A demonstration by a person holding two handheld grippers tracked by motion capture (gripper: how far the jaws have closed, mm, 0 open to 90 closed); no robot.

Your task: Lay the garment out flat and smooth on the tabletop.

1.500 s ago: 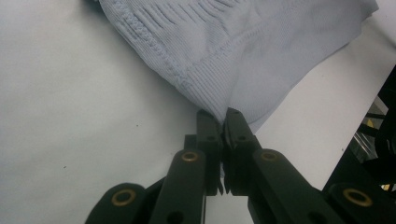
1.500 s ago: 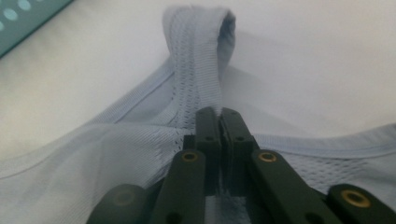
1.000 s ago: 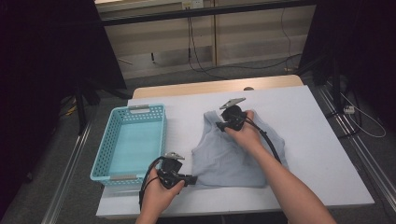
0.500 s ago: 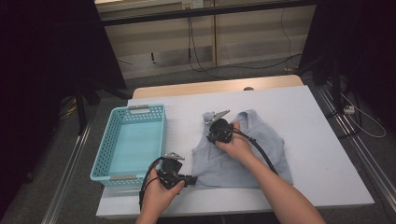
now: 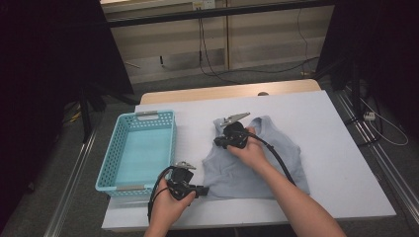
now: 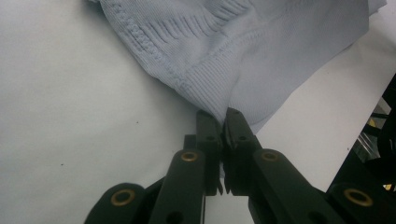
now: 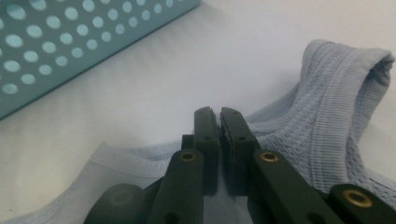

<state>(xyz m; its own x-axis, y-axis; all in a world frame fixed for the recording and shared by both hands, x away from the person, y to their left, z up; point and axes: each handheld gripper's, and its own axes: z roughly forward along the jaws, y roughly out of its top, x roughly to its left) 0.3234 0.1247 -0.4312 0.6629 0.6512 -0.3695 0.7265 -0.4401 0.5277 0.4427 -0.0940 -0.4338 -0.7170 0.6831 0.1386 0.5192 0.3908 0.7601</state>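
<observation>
The top (image 5: 257, 160) is a pale blue ribbed knit lying mostly flat on the white bench (image 5: 336, 148), to the right of the basket (image 5: 138, 148), with its hem toward the person and its straps toward the far side. It looks light, soft and limp, so it should drape and fold wherever it is not supported, and a single hold would likely let the rest sag or drag. The thicker ribbed edges, the hem corners and the strap bands, seem the best places to pinch, since the open mesh between them may stretch or slip. The left tongs (image 6: 223, 122) are clenched on the near left hem corner, the ribbed band caught between their tips. The right tongs (image 7: 219, 116) have just been closing and now stand clenched at the neckline by a strap (image 7: 341, 79); in the right gripper view the knit lies under and around their tips, and they probably nip a fold of it, though the bite itself is hard to make out. The basket is a teal plastic one with perforated walls, standing on the left part of the bench, and it looks empty
</observation>
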